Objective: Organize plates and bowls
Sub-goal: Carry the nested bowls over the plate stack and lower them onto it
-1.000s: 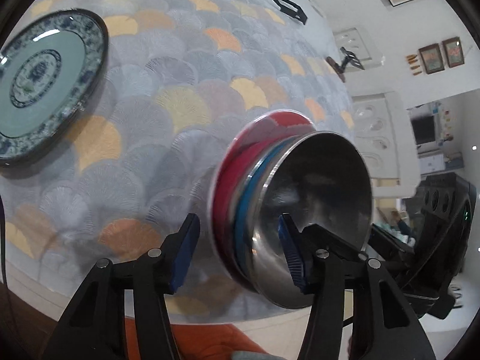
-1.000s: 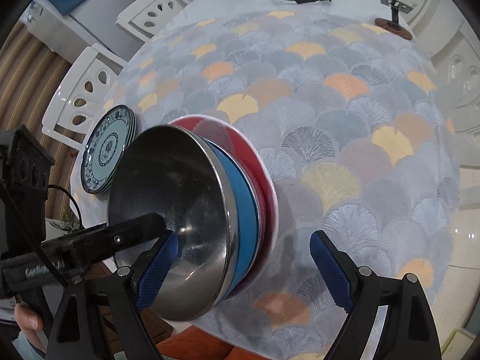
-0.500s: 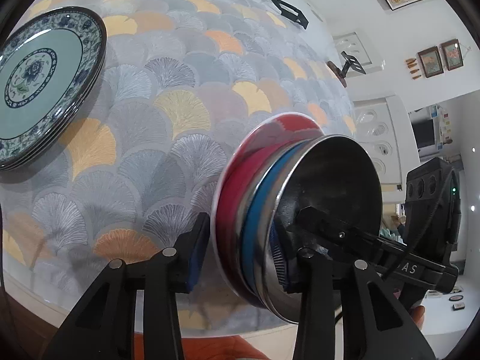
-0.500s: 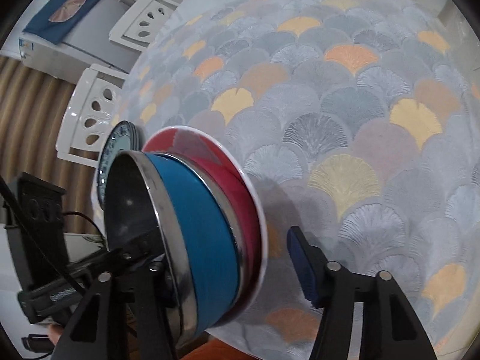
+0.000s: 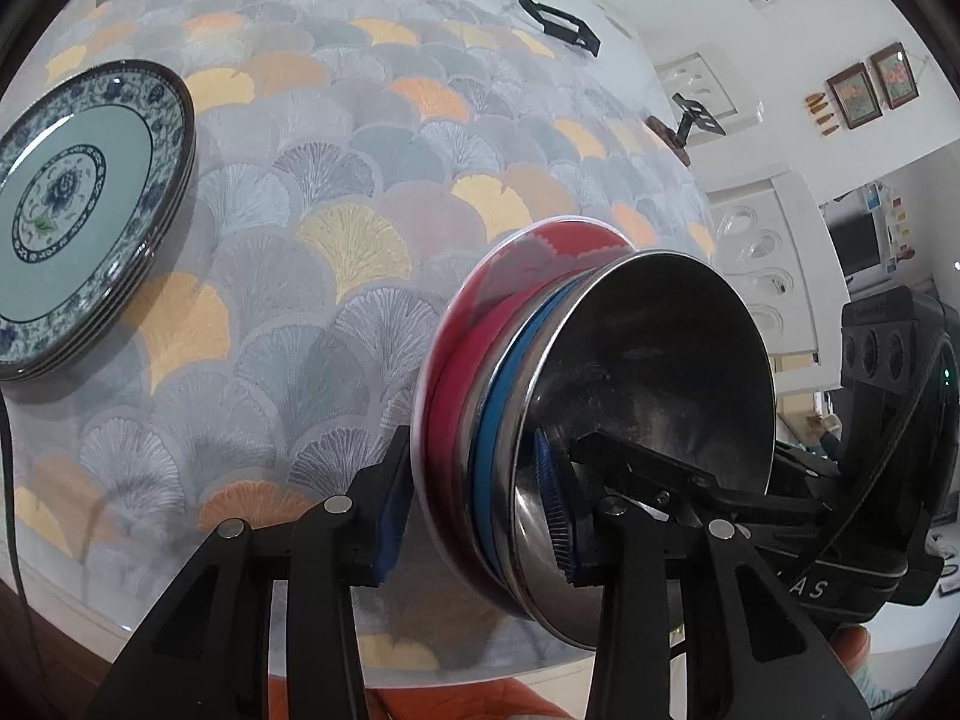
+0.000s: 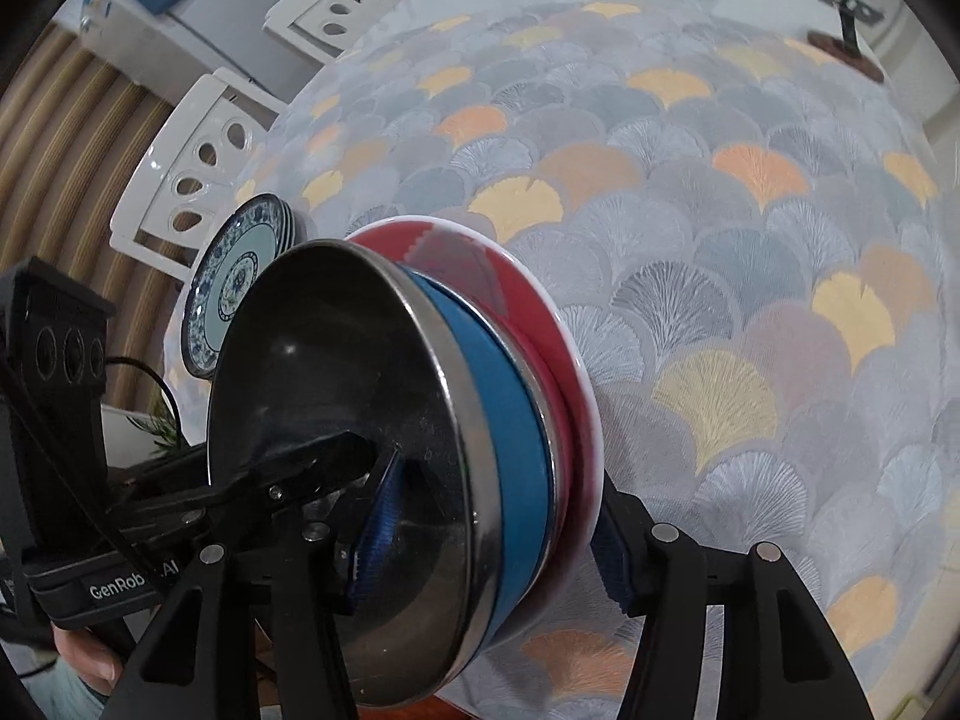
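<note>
A nested stack sits by the table's near edge: a steel bowl [image 5: 660,372] [image 6: 336,360] in a blue bowl [image 5: 498,420] [image 6: 504,396] in a red, white-rimmed bowl [image 5: 480,330] [image 6: 468,264]. My left gripper [image 5: 474,510] is shut on the stack's rim, one pad under the red bowl, the other inside the steel bowl. From the opposite side, my right gripper [image 6: 492,540] is shut on the rim the same way. A stack of blue-and-white patterned plates [image 5: 90,210] [image 6: 240,288] lies to the left. I cannot tell whether the bowls touch the cloth.
The round table wears a fan-patterned cloth [image 5: 360,240] in grey, yellow and orange. Two black stands [image 5: 558,21] [image 6: 846,18] stand at the far side. White chairs [image 6: 198,156] are around the table. A hand [image 6: 84,660] holds the other gripper.
Both grippers had their fingers spread wide on either side of the bowl stack's rim. They have since closed, and the pads now press on it. The stack has barely shifted.
</note>
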`<state>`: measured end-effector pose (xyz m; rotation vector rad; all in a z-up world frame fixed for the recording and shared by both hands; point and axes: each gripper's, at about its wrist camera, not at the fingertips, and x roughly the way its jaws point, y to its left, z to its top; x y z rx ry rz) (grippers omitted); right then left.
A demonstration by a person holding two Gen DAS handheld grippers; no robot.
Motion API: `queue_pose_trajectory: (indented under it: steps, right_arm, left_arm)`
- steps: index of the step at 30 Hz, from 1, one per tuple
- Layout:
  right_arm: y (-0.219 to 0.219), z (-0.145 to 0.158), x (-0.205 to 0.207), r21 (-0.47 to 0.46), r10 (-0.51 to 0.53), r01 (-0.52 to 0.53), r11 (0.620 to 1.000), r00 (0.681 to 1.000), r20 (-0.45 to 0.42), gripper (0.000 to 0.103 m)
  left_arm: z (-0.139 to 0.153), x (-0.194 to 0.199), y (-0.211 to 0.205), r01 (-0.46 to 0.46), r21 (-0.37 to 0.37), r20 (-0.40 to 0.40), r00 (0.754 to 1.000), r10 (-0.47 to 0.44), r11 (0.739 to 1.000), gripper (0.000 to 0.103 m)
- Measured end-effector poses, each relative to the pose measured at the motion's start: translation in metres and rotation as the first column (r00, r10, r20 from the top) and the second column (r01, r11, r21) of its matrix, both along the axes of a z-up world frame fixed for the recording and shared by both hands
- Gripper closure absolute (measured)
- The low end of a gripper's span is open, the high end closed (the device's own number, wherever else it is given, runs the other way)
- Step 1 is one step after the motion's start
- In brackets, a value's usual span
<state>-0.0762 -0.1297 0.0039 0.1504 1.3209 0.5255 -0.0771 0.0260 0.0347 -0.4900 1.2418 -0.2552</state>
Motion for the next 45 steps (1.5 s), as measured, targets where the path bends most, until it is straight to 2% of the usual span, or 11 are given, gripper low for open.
queue_pose_trajectory:
  steps: [6, 15, 22, 26, 35, 45]
  right_arm:
    - [-0.001, 0.01, 0.003, 0.009, -0.002, 0.002, 1.0, 1.0, 0.017, 0.048]
    - [0.02, 0.046, 0.014, -0.002, 0.015, -0.015, 1.0, 0.999, 0.043, 0.048]
    - [0.074, 0.08, 0.021, -0.012, 0.078, -0.077, 0.997, 0.991, 0.109, 0.048]
    - [0.115, 0.088, 0.024, -0.003, 0.104, -0.104, 0.995, 0.988, 0.118, 0.048]
    - [0.205, 0.084, 0.045, 0.009, 0.07, -0.071, 0.997, 0.996, 0.054, 0.048]
    - [0.25, 0.05, 0.065, -0.038, -0.017, 0.015, 0.999, 0.997, -0.071, 0.048]
  left_arm:
    - [0.011, 0.002, 0.002, -0.018, 0.019, 0.024, 1.0, 0.017, 1.0, 0.068]
    - [0.039, 0.003, 0.024, -0.103, -0.012, 0.054, 0.993, 0.104, 0.995, 0.068]
    - [0.066, -0.008, 0.074, -0.196, -0.055, 0.093, 0.975, 0.2, 0.979, 0.068]
    - [0.075, -0.009, 0.113, -0.207, -0.035, 0.082, 0.974, 0.209, 0.978, 0.068]
    - [0.072, -0.001, 0.205, -0.182, -0.003, 0.075, 0.98, 0.182, 0.983, 0.068]
    - [0.041, 0.026, 0.249, -0.07, -0.003, 0.01, 0.998, 0.07, 0.998, 0.068]
